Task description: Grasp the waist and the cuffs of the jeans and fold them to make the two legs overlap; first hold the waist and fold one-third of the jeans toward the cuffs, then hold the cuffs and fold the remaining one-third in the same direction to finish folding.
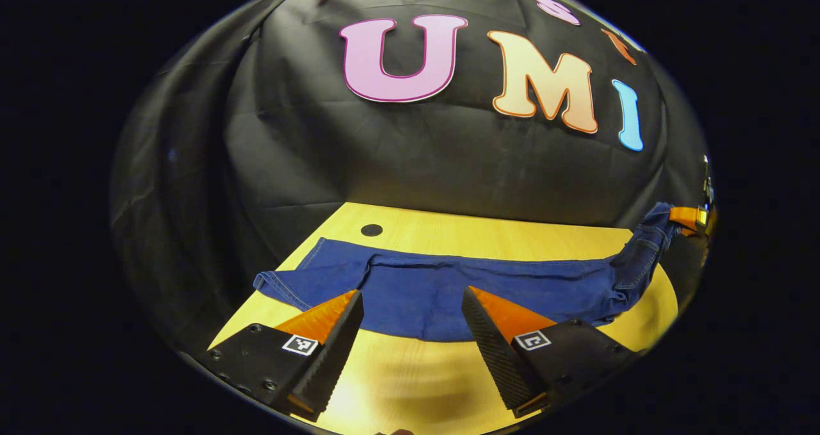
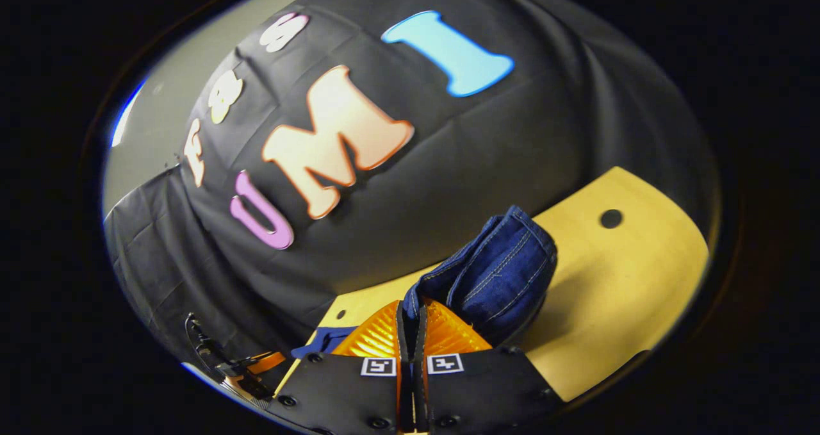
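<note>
Two fingers of the left gripper (image 1: 410,307) are seen at the bottom of the left gripper view, held well apart with nothing between them, above the bare front strip of the wooden table (image 1: 448,384). Each finger carries one small square marker. Just beyond the fingertips one pair of blue jeans (image 1: 448,287) is spread flat across the table, lengthwise from side to side. One leg end is laid out toward the left edge, and a dark round hole (image 1: 371,230) in the tabletop is seen behind it. At the far right the denim is lifted off the table and drawn upward, where the right gripper (image 1: 688,217) is made out at the rim of the view; the picture is too distorted there for its fingers to be judged from this side.

In the right gripper view the right gripper (image 2: 410,313) is seen with its two fingers pressed together on a fold of the jeans (image 2: 500,268), a thin edge of cloth being pinched between them. A bunched end of denim with pale stitching is raised just past the fingertips and hides part of the table (image 2: 628,281) behind it. One round hole (image 2: 610,218) is seen on the tabletop. At the lower left what may be the other gripper (image 2: 224,364) is glimpsed, though it is too small for certainty. Black cloth is hung behind the table.
</note>
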A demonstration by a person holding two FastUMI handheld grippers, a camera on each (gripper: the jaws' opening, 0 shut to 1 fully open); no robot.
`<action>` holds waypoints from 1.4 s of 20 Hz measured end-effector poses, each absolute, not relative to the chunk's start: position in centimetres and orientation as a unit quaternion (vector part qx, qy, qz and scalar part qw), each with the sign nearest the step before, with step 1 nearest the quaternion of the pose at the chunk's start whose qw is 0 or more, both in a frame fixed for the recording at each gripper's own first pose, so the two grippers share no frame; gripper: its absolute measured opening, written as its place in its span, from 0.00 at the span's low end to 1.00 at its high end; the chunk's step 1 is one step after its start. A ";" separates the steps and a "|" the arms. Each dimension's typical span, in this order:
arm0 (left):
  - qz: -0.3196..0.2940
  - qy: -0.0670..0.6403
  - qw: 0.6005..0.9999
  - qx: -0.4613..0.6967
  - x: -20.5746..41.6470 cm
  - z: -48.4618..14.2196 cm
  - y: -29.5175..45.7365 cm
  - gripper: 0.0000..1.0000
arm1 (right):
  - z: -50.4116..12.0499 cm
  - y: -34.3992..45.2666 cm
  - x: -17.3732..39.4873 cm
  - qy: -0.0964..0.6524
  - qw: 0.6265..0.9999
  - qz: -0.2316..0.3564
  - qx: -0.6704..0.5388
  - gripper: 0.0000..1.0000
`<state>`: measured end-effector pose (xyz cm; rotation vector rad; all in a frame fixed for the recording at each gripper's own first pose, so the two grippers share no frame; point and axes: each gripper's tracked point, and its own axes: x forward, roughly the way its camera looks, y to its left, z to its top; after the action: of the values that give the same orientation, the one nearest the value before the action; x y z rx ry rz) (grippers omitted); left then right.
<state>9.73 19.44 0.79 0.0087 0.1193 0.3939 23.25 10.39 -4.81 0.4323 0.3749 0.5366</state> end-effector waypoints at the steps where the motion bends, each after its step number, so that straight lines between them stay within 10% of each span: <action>1: 0.196 0.058 0.979 0.002 9.5 0.8 20.2 0.95 | -4.9 13.0 22.5 0.186 0.919 0.284 0.199 0.03; 7: 0.202 0.052 0.977 -0.039 9.1 -0.1 24.4 0.97 | -12.4 26.4 18.6 0.271 0.873 0.382 0.138 0.03; 15: 0.228 0.053 0.970 -0.070 8.1 -2.1 31.4 0.94 | -29.4 31.3 17.9 0.401 0.856 0.324 0.024 0.04; 28: 0.224 0.092 0.968 -0.059 9.0 -5.7 37.3 0.94 | -29.9 30.9 17.7 0.400 0.869 0.287 -0.053 0.04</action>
<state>9.05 37.30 -5.72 -0.1185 0.1862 0.4535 17.69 30.92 -29.94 -0.1110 0.8365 0.6003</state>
